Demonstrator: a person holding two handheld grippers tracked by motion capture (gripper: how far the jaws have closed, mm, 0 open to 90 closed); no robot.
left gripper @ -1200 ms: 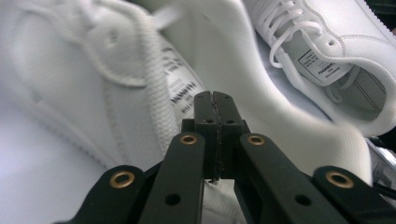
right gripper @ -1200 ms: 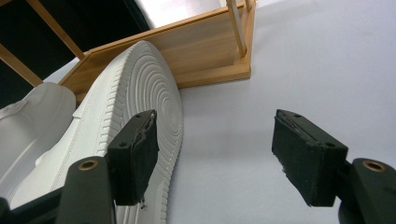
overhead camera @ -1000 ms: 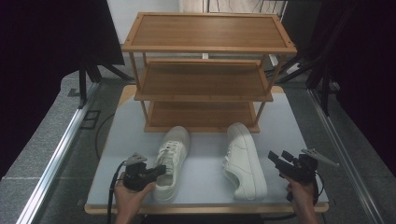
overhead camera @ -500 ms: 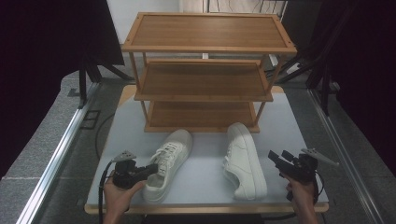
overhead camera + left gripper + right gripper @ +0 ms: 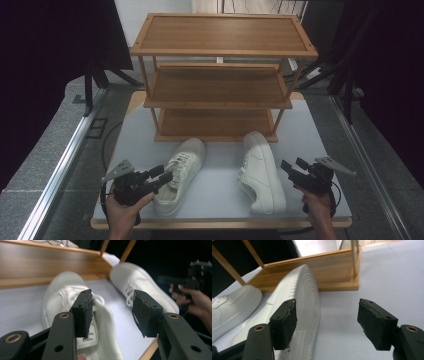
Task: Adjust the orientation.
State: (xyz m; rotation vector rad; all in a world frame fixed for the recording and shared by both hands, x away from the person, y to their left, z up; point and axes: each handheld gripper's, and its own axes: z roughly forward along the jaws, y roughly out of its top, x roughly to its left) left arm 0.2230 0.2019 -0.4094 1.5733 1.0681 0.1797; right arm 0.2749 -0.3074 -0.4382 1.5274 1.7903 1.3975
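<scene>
A three-tier wooden shoe rack stands at the far side of the pale table, and its shelves carry nothing that can be seen. Just in front of the rack's bottom shelf lie two white sneakers, neither of them on the rack. The left sneaker lies upright with its toe angled toward the rack's middle and its heel nearer the person. The right sneaker lies tipped on its side before the rack's right front leg, its ribbed sole turned toward the right gripper.

The left gripper, held in the person's left hand, sits in front of the rack's left end at the heel of the left sneaker. Its jaws stand apart; in the left gripper view one jaw lies over the shoe's heel opening and the other outside the collar, and they grip nothing.

The right gripper, held in the right hand, hangs just to the right of the tipped sneaker, in front of the rack's right end. Its jaws gape wide with bare table between them, holding nothing.
</scene>
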